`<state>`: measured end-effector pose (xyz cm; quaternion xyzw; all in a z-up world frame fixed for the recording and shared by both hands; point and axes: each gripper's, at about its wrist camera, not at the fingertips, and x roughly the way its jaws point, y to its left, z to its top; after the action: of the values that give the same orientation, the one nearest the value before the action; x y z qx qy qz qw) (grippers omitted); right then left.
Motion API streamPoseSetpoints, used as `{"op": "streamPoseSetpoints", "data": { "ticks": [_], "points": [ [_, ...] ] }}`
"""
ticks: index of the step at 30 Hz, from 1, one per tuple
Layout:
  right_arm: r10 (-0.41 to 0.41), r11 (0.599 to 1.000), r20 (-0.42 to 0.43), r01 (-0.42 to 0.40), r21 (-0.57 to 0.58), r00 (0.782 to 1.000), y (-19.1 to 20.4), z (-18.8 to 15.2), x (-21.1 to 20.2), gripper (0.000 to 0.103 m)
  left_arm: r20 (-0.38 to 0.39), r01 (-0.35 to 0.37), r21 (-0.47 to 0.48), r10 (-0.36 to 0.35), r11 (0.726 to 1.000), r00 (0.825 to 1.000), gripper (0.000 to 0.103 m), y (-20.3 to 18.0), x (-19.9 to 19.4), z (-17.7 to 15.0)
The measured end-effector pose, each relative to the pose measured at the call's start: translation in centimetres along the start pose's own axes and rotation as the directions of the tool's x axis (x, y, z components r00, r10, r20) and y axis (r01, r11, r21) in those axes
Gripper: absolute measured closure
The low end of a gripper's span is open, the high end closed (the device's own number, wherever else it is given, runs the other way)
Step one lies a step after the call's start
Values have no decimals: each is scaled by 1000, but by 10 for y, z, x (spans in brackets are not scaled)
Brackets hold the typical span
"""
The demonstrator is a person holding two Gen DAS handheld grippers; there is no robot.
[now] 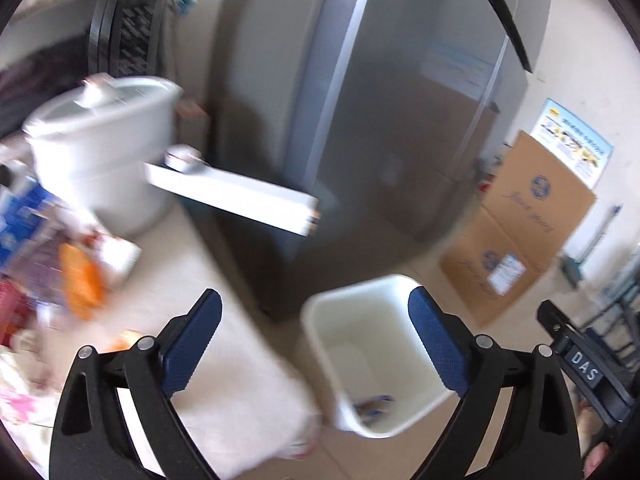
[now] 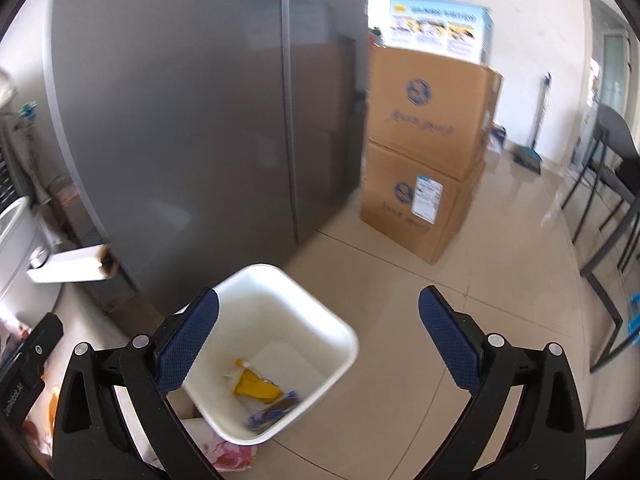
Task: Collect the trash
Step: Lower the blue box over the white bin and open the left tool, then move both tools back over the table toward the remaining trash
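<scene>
Now both tools wide open, empty: left tool [image 1: 315, 340], right tool [image 2: 319, 338].

Tiled floor [image 2: 460, 320], white bin [image 2: 320, 312], stacked cartons [image 2: 428, 160]
</scene>
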<state>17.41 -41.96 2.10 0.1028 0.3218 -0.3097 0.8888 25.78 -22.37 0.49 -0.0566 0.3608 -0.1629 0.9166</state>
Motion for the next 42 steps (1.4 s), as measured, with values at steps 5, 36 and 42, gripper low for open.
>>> {"op": "streamPoseSetpoints", "data": {
  "ticks": [5,36,42],
  "points": [
    [58,997,33,-57,-44,998,32,-10,-26,7,56,-91,-5,91,996,994,11,35,-39,1],
    [323,905,178,-248,-347,930,190,-94,-133,7,125,-350,-158,371,923,920,11,206,-159,-49],
    [355,887,168,-274,-373,920,214,-104,-139,7,111,-371,-187,395,910,912,11,225,-162,-53]
  ]
}}
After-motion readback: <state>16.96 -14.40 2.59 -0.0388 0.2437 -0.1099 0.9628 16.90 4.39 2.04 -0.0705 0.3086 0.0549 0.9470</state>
